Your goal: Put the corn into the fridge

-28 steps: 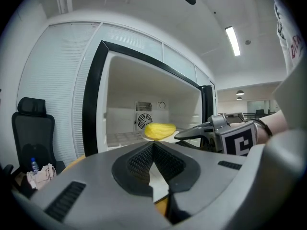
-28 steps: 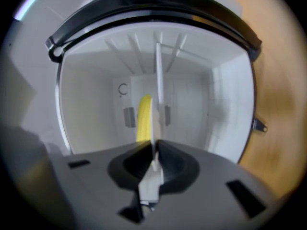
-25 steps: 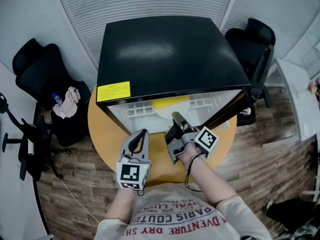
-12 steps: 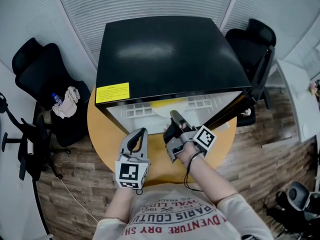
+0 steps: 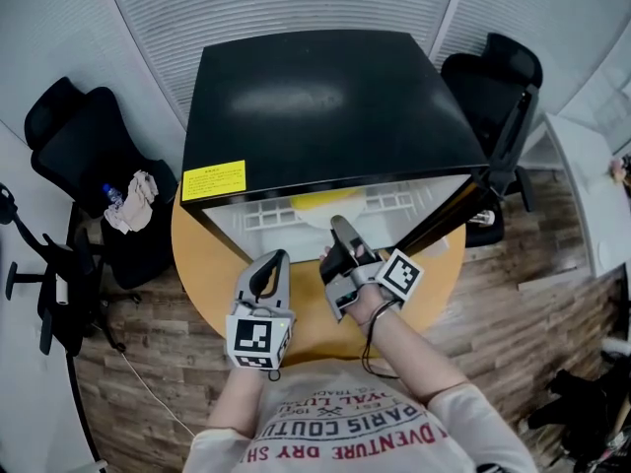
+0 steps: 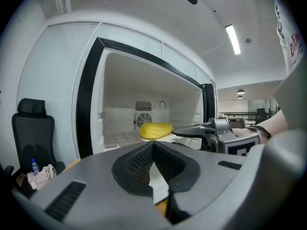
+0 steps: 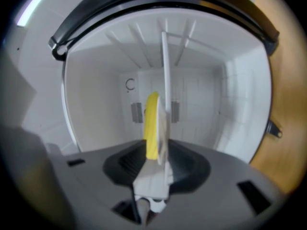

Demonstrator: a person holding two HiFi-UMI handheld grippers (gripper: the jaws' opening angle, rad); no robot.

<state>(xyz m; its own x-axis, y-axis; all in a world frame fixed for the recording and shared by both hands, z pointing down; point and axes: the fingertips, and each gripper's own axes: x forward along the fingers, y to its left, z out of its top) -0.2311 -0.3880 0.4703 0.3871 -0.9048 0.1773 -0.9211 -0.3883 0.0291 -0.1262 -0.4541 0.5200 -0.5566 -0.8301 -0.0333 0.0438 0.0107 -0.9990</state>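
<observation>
Two tools: right tool [image 5: 338, 230] had just been opening, jaws wide, plate [image 7: 163, 123] rim between them, unpressed; left tool [image 5: 273, 262] closed, empty. Corn [image 5: 330, 202] lay on plate inside fridge [image 5: 325, 106]. I judged release step; next, back right tool straight out, clear of plate

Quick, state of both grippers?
Left gripper: shut, empty.
Right gripper: open, jaws just opened; corn lies between them inside the fridge.
</observation>
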